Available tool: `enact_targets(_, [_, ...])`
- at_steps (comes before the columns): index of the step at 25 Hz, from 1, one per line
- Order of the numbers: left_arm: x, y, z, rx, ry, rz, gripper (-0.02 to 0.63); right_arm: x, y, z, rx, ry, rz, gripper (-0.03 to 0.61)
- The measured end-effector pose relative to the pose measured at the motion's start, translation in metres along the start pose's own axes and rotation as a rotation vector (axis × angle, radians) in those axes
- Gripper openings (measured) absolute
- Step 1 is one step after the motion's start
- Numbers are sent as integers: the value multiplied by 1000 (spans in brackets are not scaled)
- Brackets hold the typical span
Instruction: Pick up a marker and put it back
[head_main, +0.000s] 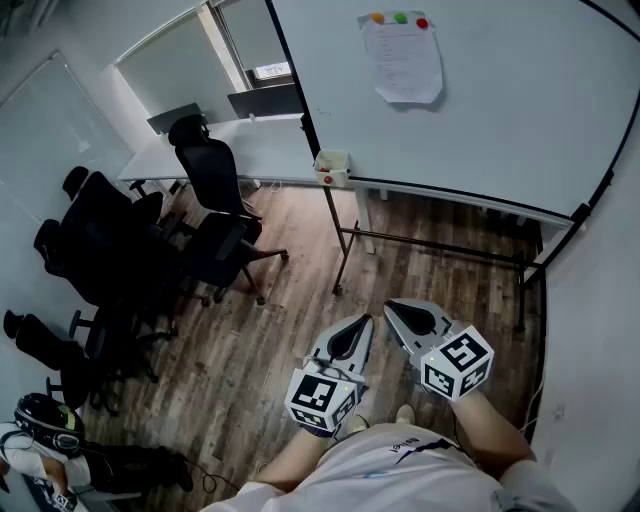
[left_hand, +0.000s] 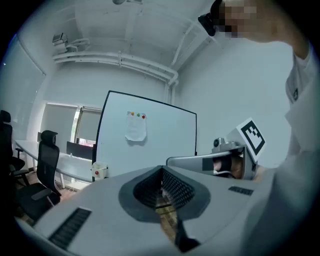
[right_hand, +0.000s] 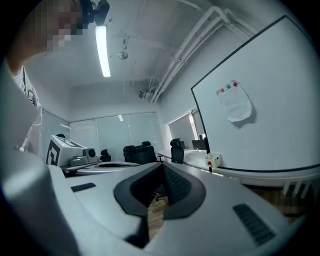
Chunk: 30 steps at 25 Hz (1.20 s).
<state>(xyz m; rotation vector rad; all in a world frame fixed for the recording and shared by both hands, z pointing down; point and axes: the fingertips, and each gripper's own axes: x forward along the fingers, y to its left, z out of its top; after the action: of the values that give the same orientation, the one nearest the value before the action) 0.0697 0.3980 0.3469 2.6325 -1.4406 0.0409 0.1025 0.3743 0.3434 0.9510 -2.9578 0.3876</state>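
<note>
- Marker storage, head view: no single marker can be made out. The likeliest spot is a small white holder box (head_main: 332, 165) with a red dot, fixed at the lower left corner of the whiteboard (head_main: 480, 100).
- Head view: the left gripper (head_main: 362, 322) and right gripper (head_main: 392, 306) are held side by side close to the person's body, above the wood floor (head_main: 290, 320). Their tips point toward the board, and both are well apart from the holder box.
- Head view: a paper sheet (head_main: 402, 58) hangs on the board under 3 coloured magnets, and black office chairs (head_main: 215, 170) stand to the left.
- Left gripper view: the left gripper (left_hand: 162, 171) has its jaws pressed together at the tips with nothing between them – only floor shows through the gap behind. The holder box (left_hand: 100, 171) sits far ahead at the edge of the whiteboard (left_hand: 150, 145), left of the jaws.
- Right gripper view: the right gripper (right_hand: 162, 167) is likewise closed tip to tip and empty. The holder box (right_hand: 213, 161) is far ahead to the right, on the frame of the whiteboard (right_hand: 270, 125).
</note>
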Motion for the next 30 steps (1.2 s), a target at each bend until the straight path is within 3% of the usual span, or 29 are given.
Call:
enact_targets(19, [25, -29, -6, -3, 19, 19, 12, -33, -21, 7, 23, -36, 44, 14])
enact_targets(30, [29, -26, -18, -17, 42, 85, 12, -34, -37, 1, 50, -33, 76, 14])
